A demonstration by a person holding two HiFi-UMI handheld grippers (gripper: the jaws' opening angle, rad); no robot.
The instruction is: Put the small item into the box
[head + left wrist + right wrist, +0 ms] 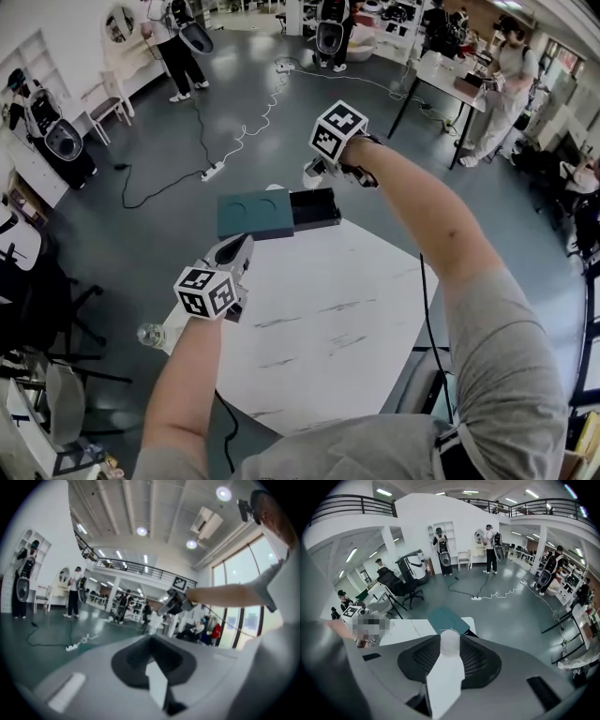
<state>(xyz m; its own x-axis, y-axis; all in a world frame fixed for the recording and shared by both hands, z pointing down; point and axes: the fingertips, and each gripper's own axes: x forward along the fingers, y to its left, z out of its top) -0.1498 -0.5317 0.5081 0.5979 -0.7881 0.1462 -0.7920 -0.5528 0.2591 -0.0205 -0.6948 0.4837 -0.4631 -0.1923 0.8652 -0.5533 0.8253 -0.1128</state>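
Observation:
A box lies at the far edge of the white table [319, 309]: a black tray [317, 208] with a teal lid [253, 215] covering its left end. My right gripper [307, 175] hangs raised just beyond the tray. In the right gripper view it [449, 649] is shut on a small whitish round item [450, 641], with the teal lid [447, 619] below and ahead. My left gripper [234, 251] rests at the table's left edge, near the lid. The left gripper view shows its jaws [157, 679] tilted up at the ceiling with nothing in them; their gap is unclear.
A power strip and white cable [214, 172] trail over the grey floor beyond the table. Black office chairs [37, 309] stand at the left. Several people stand at the back of the room, and another table [450, 80] is at the back right.

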